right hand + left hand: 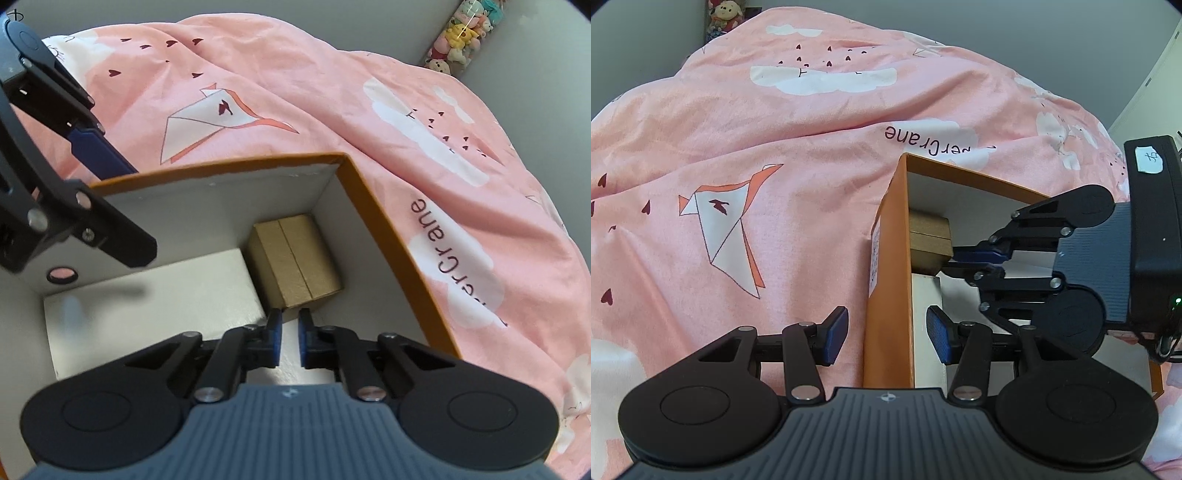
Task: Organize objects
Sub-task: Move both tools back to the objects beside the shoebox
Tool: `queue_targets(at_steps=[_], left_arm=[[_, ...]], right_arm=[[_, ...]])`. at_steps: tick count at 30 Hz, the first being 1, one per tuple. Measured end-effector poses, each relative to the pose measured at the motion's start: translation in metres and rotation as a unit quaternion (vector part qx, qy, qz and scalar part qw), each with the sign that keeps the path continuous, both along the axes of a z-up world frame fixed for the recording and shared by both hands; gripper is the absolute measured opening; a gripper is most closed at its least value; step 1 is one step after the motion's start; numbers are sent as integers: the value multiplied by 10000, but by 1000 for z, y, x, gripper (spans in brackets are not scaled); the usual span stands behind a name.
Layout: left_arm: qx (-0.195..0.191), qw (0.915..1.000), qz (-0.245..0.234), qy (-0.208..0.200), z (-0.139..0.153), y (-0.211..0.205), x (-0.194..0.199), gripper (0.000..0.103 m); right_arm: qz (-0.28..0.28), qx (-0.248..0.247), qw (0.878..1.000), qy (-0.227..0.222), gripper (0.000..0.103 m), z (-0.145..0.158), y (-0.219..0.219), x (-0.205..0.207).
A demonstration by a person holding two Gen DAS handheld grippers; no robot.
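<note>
An orange box [886, 236] with white inner walls lies on the pink bedding; it also shows in the right wrist view [384, 218]. Inside it sit a small tan box [295, 258], also seen in the left wrist view [929, 240], and a flat white box [147, 306]. My left gripper [886, 334] is open, its fingers straddling the orange box's near wall. My right gripper [290, 339] reaches inside the orange box, just short of the tan box, jaws nearly closed with a narrow gap and nothing between them. It shows in the left wrist view [964, 258] too.
Pink printed duvet [738, 147] surrounds the box on all sides and rises in folds behind it. Plush toys [461, 33] stand by the grey wall at the far corner. A round hole [62, 274] is in the box's left wall.
</note>
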State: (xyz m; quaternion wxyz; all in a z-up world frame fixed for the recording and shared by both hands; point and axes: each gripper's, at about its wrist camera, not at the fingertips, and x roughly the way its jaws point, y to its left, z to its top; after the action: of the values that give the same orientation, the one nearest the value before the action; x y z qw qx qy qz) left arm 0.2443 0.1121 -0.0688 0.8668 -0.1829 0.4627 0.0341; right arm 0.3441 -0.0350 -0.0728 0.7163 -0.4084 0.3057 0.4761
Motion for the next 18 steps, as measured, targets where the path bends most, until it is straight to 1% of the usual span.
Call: queue_targets(at_steps=[3,6,10,14,16,18], left_arm=[[27,10000,5,-5,2,-1,-2,57],[66,10000,-25,-35,8,-3,-7,57],[161,9997,-98,-134,22,-7,-22,57],[266,9992,-182,-254,38,-14,-46,57],[333,9987,-240,-303,45,-20,-60,57],[373,9985,-259,-320,51,-25,-75,57]], right_arm=[[-37,-2,10000,-26,9,-2,3,-1],[-140,33,9999,46,9,2,0,1],[-456,214,9987,119,9,18,-12,-5],[-910,550,9940,259,11,39,-32,-20],[-1094,859,9898,317,17,51,-46,-33],[-1264,1105,9853,306,29,61,-59,-45]])
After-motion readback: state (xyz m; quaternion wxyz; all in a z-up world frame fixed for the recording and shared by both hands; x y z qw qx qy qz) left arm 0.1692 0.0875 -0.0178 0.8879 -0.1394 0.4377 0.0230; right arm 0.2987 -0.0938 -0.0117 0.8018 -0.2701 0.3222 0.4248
